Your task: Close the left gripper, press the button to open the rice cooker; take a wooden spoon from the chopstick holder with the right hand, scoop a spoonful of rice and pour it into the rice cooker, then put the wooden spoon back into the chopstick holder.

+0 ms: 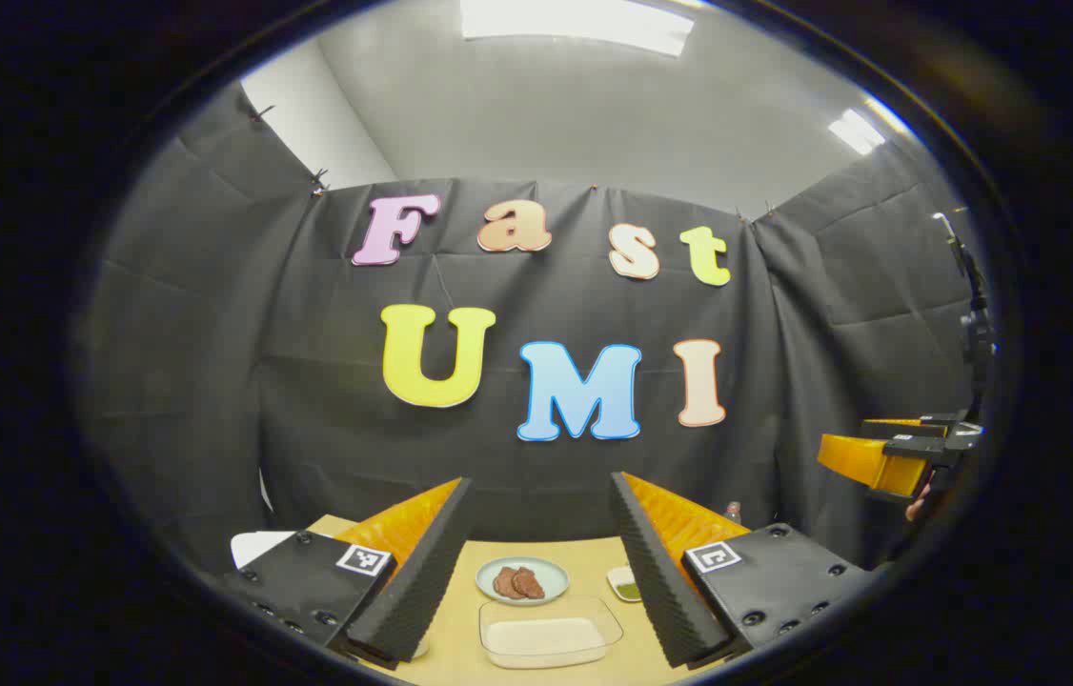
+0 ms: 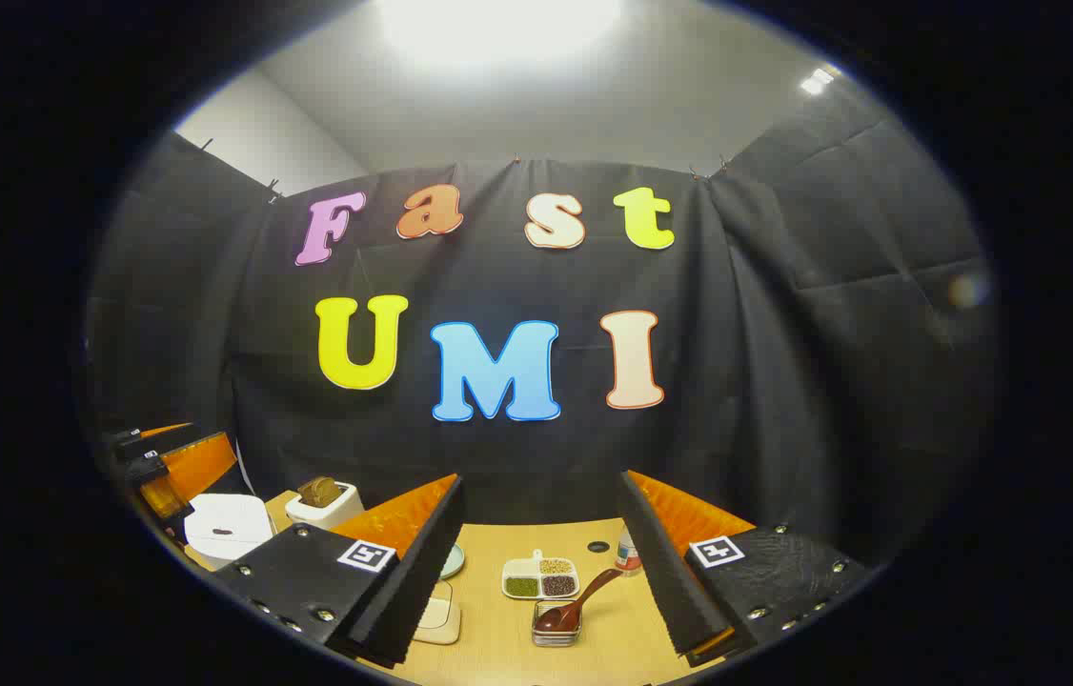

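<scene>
Right gripper (image 2: 536,572): wide open, nothing between the fingers, held above the near edge of the table (image 2: 498,638).
Left gripper (image 1: 536,572): also wide open and empty; to be shut before pressing the button.
Spoon (image 2: 575,602): dark wood, bowl down in a small clear holder (image 2: 556,629), handle leaning up and to the right, just ahead between the right gripper's fingers.
Handling: likely light, stiff, smooth; liable to swivel if pinched near the tip. Best taken on the free upper handle, clear of the holder's rim.
Holder: small and probably light; could tip or drag if the spoon is pulled sideways instead of up.
Rice (image 1: 544,636): pale layer in a clear shallow dish, near centre in the left gripper view.
Cooker (image 2: 227,526): white, lid down, at far left.
Around: divided dish (image 2: 541,577) of grains just beyond the holder; plate (image 1: 522,579) with brown pieces beyond the rice.
</scene>
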Available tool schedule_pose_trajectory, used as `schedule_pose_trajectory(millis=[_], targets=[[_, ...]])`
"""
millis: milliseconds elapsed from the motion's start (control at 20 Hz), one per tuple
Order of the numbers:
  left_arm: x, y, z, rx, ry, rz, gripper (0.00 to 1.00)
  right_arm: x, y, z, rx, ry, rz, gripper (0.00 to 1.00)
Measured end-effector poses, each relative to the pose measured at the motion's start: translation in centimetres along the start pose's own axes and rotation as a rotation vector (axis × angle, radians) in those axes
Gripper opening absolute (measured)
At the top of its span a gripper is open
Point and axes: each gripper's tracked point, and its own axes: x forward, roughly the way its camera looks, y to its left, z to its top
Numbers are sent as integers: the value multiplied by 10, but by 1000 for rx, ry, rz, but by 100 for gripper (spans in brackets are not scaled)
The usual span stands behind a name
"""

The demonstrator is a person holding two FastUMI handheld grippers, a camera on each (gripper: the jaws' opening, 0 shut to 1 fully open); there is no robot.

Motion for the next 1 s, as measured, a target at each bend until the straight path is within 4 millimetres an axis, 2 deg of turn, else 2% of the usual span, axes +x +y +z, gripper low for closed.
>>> schedule_pose_trajectory(millis=[200, 400, 800, 1000], targets=[[-2, -1, 3, -13, -4, -25, 95, 4, 14, -2, 20, -10, 5, 97], [-5, 1, 5, -12, 2, 9, 98, 2, 24, 0, 25, -3, 50, 97], [-13, -2, 3, 26, 3, 19, 96, -4, 17, -5, 22, 3, 46, 97], [-8, 12, -3, 9, 7, 57, 97, 1, 16, -6, 13, 9, 62, 97]])
